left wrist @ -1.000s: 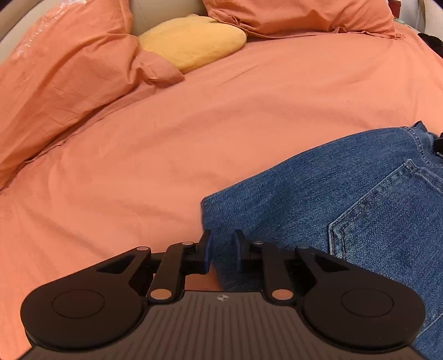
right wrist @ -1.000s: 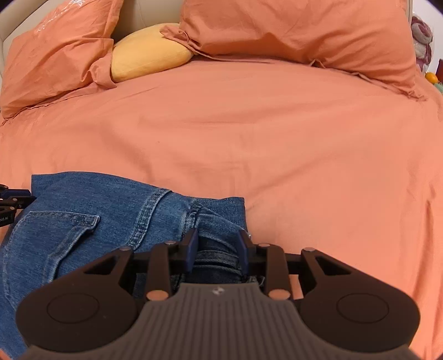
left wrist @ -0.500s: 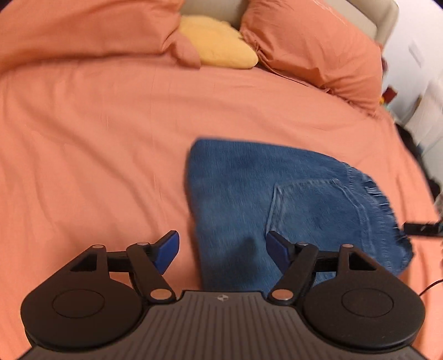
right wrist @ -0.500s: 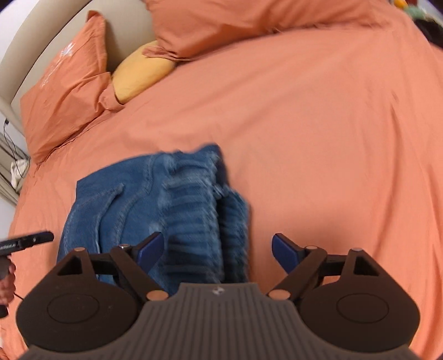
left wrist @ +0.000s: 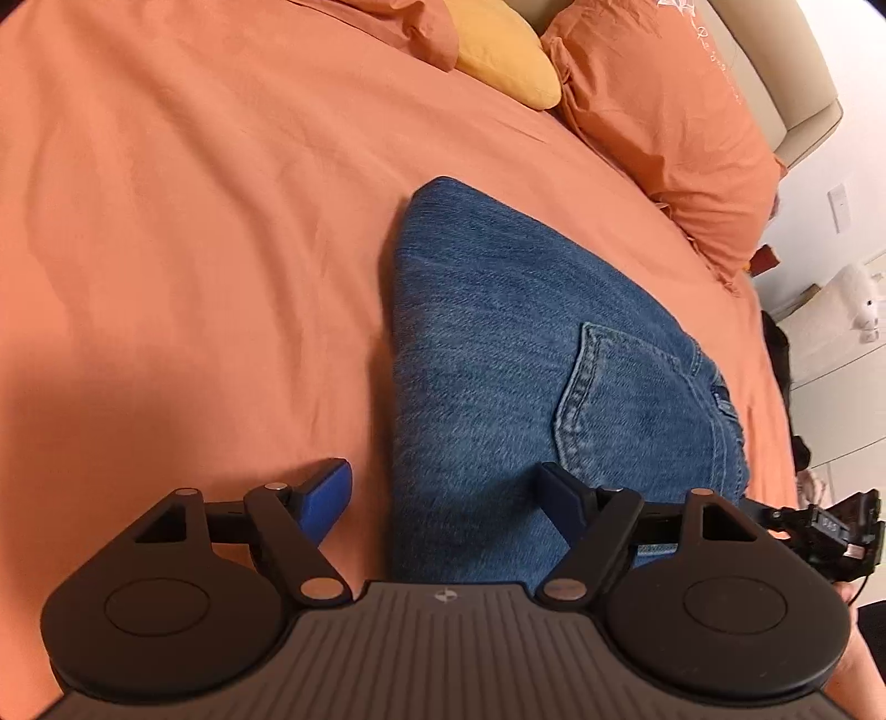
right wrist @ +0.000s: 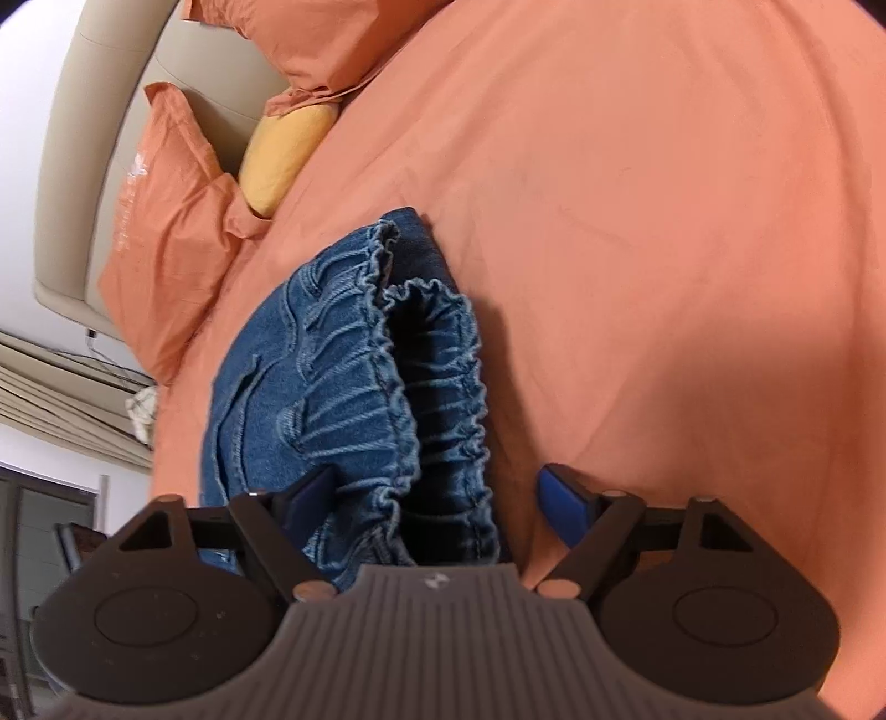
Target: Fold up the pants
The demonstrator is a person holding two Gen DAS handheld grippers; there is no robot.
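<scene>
The blue denim pants (left wrist: 526, 354) lie folded in a compact stack on the orange bed sheet (left wrist: 194, 221), back pocket facing up. In the right wrist view the gathered elastic waistband (right wrist: 387, 387) of the pants shows, layers stacked. My left gripper (left wrist: 448, 493) is open and empty, raised above the folded edge of the pants. My right gripper (right wrist: 432, 498) is open and empty, raised above the waistband end. The right gripper (left wrist: 825, 526) also shows at the right edge of the left wrist view.
Two orange pillows (left wrist: 664, 111) (right wrist: 166, 249) and a yellow cushion (left wrist: 504, 50) lie at the head of the bed against a beige headboard (right wrist: 88, 138). White furniture (left wrist: 841, 332) stands beyond the bed's right side.
Both grippers opened, let go of the pants and lifted away from them. The pants now lie still in a folded stack.
</scene>
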